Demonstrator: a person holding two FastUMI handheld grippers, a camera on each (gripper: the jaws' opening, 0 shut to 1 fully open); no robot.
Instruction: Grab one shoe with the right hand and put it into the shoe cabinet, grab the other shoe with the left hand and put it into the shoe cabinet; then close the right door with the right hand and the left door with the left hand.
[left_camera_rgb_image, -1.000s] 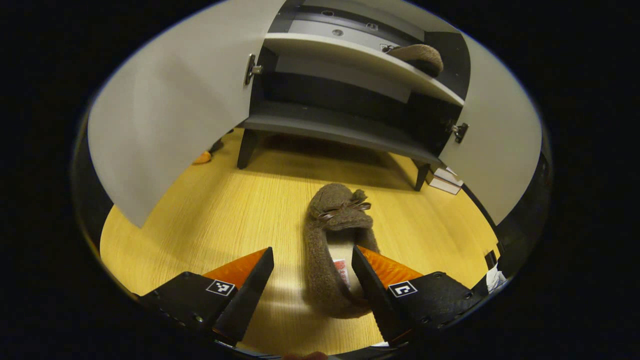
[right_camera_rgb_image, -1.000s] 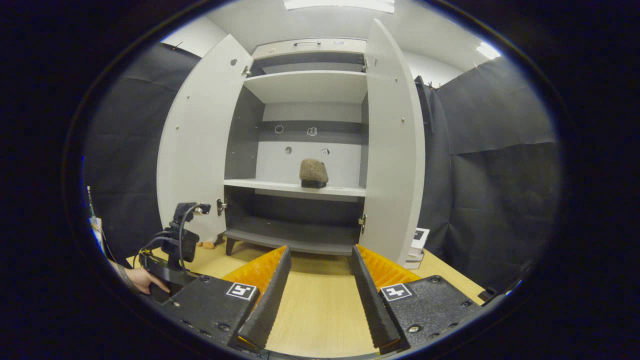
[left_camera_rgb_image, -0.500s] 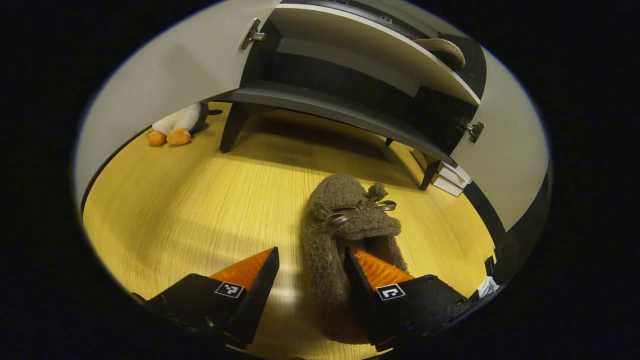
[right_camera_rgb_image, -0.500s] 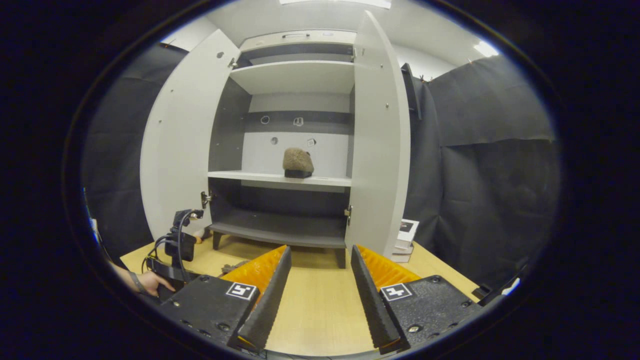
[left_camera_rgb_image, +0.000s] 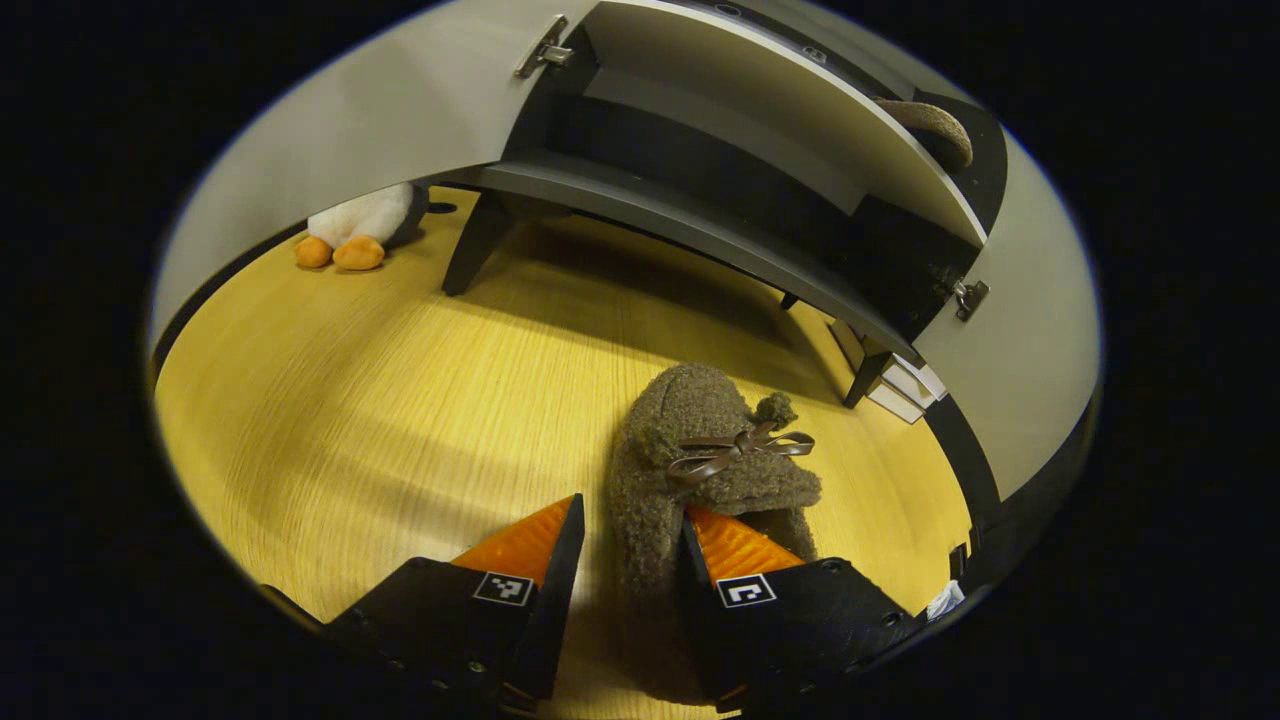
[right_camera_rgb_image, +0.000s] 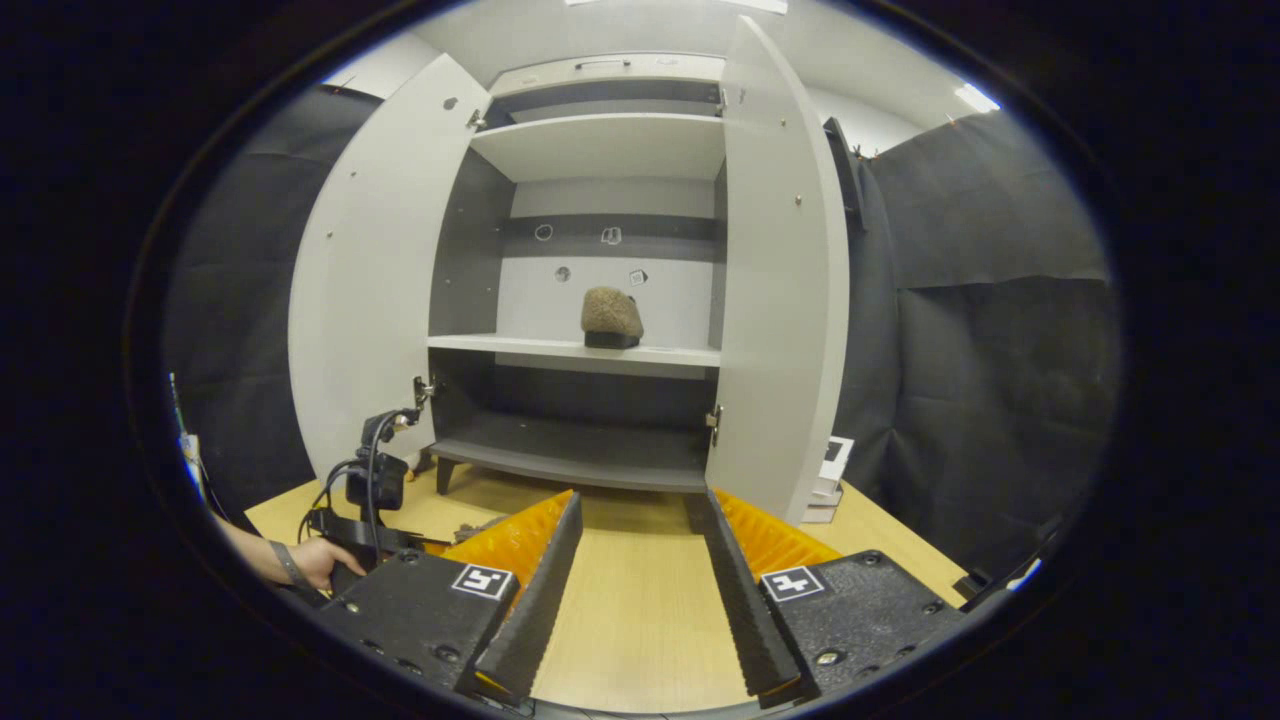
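Note:
A brown fuzzy shoe (left_camera_rgb_image: 700, 450) with a bow lies on the wooden floor in front of the cabinet. My left gripper (left_camera_rgb_image: 630, 515) straddles its left side wall: the right finger (left_camera_rgb_image: 730, 550) sits inside the opening, and the left finger (left_camera_rgb_image: 530, 550) stands just outside, a sliver off the fuzz. The left gripper is open. The other shoe (right_camera_rgb_image: 612, 318) rests on the cabinet's middle shelf (right_camera_rgb_image: 520, 345), and the left gripper view has it as the shelved shoe (left_camera_rgb_image: 930, 125). Both doors, left (right_camera_rgb_image: 370, 290) and right (right_camera_rgb_image: 785, 280), stand wide open. My right gripper (right_camera_rgb_image: 637, 497) hovers open and empty, facing the cabinet.
A plush toy (left_camera_rgb_image: 355, 235) lies by the cabinet's left leg. Small boxes (right_camera_rgb_image: 825, 485) are stacked on the floor behind the right door. In the right gripper view a hand (right_camera_rgb_image: 320, 560) holds the left gripper low at the left. Black cloth walls surround the booth.
The left gripper has dropped onto the floor shoe and its jaws have narrowed around the side wall. The right gripper has only drifted slightly.

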